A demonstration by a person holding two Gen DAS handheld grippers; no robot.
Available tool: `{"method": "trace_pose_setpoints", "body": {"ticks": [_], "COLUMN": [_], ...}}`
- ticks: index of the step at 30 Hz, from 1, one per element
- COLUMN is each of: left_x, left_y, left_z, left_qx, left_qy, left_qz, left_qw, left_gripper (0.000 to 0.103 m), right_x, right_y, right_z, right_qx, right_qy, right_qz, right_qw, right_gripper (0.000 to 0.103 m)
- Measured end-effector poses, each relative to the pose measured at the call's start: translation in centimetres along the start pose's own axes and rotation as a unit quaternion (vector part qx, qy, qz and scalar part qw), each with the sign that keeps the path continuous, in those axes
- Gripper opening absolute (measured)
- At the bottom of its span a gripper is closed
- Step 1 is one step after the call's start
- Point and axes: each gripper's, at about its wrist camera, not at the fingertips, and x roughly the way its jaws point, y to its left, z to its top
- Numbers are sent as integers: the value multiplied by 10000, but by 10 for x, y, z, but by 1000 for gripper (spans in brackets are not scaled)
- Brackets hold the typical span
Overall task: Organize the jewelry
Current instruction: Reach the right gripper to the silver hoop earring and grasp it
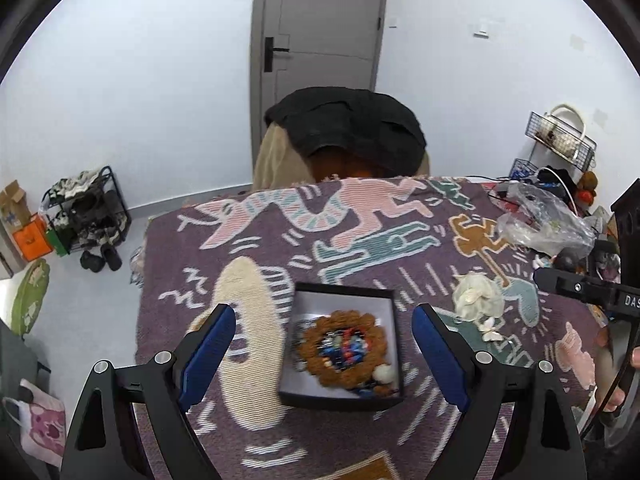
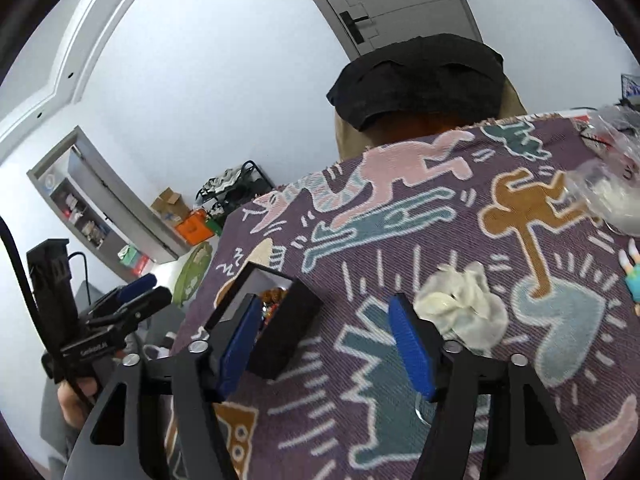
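A black open box (image 1: 390, 344) with a white lining sits on the patterned purple blanket (image 1: 288, 440). It holds a brown beaded necklace ring (image 1: 344, 350), coloured beads and a chain. My left gripper (image 1: 324, 344) is open and empty, hovering over the box. In the right wrist view the box (image 2: 286, 328) lies left of centre. My right gripper (image 2: 324, 344) is open and empty above the blanket (image 2: 400, 240), its left finger near the box. A cream fabric flower piece (image 1: 478, 296) lies right of the box, and shows in the right wrist view (image 2: 464, 306).
A crumpled clear plastic bag (image 1: 540, 220) and clutter lie at the blanket's far right. A chair with dark clothing (image 1: 348, 136) stands behind the table. A shoe rack (image 1: 86, 212) stands on the floor at left. A small figurine (image 2: 634, 276) lies at the right edge.
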Motion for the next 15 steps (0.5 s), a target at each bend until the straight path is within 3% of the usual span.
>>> {"method": "trace_pose_setpoints", "body": {"ticks": [2,7,15], "left_x": [3,8,19], "left_y": [-11,-36,-67], "left_z": [2,2,-1], "left_qx": [72,223,347], "left_qy": [18,71,185], "left_qz": [-76,-246,-466], "left_qw": [9999,9994,9981], "left_gripper": [90,90,90], "right_x": [-10,-22,-34], "right_y": [-8,-24,-49], "right_z": [-4,-13,-33], "right_qx": [2,101,125], "right_qy": [-66,18,59], "right_qz": [-81,-51,-337], "right_qw": [9999,9999,9993], "right_gripper": [88,101,101]}}
